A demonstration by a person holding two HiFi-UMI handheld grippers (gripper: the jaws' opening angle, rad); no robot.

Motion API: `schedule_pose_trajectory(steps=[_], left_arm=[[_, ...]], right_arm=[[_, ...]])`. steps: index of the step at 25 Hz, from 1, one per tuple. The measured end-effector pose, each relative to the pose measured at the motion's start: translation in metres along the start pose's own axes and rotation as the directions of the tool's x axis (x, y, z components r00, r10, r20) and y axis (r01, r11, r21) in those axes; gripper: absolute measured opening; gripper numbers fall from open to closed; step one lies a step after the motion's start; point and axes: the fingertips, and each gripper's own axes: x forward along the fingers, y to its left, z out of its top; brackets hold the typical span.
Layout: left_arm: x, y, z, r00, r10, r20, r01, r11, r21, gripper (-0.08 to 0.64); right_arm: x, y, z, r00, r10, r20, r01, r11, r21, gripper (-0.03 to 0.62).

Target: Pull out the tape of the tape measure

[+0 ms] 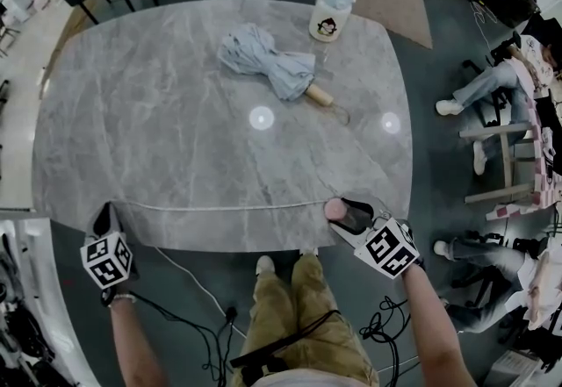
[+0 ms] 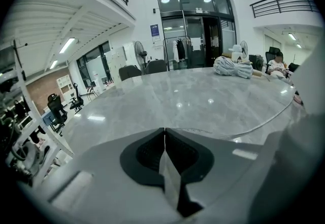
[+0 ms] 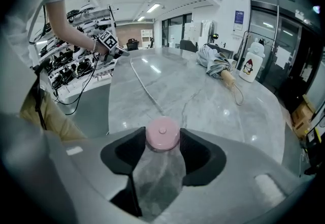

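A round pink tape measure (image 1: 335, 209) sits at the table's front edge, and my right gripper (image 1: 342, 211) is shut on it. In the right gripper view the pink case (image 3: 162, 134) fills the gap between the two dark pads. Its thin white tape (image 1: 219, 206) runs left along the front edge to my left gripper (image 1: 109, 220). That gripper (image 2: 164, 132) is shut on the tape's end, a pale strip pinched between its pads. In the right gripper view the tape (image 3: 142, 86) stretches away to the left gripper (image 3: 109, 41).
A folded grey umbrella (image 1: 268, 60) with a wooden handle lies at the far middle of the marble table (image 1: 158, 131). A white penguin bottle (image 1: 331, 8) stands behind it. Chairs stand at the back left, a seated person (image 1: 500, 82) is at the right, and cables trail on the floor.
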Motion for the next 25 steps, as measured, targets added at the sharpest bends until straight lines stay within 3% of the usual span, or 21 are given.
schedule_pose_trajectory(steps=[6,11,19,25], left_arm=[[0.003,-0.002,-0.007,1.000,0.007,-0.016,-0.007,1.000,-0.004,0.025],[0.000,-0.005,-0.009,1.000,-0.017,-0.016,0.016,1.000,-0.027,0.095],[-0.019,-0.020,0.001,0.998,-0.057,0.021,0.058,0.997,-0.044,0.156],[-0.051,-0.039,0.032,0.992,-0.025,0.122,0.032,0.998,-0.054,0.066]], right_arm=[[0.003,0.000,0.002,1.000,-0.004,-0.003,0.004,1.000,-0.007,0.216],[0.002,-0.001,0.003,1.000,-0.018,-0.004,0.018,1.000,0.003,0.221],[-0.007,-0.006,0.012,0.996,-0.038,0.079,0.030,0.994,0.103,0.250],[-0.032,-0.012,0.023,0.982,-0.113,0.154,0.085,0.980,0.181,0.187]])
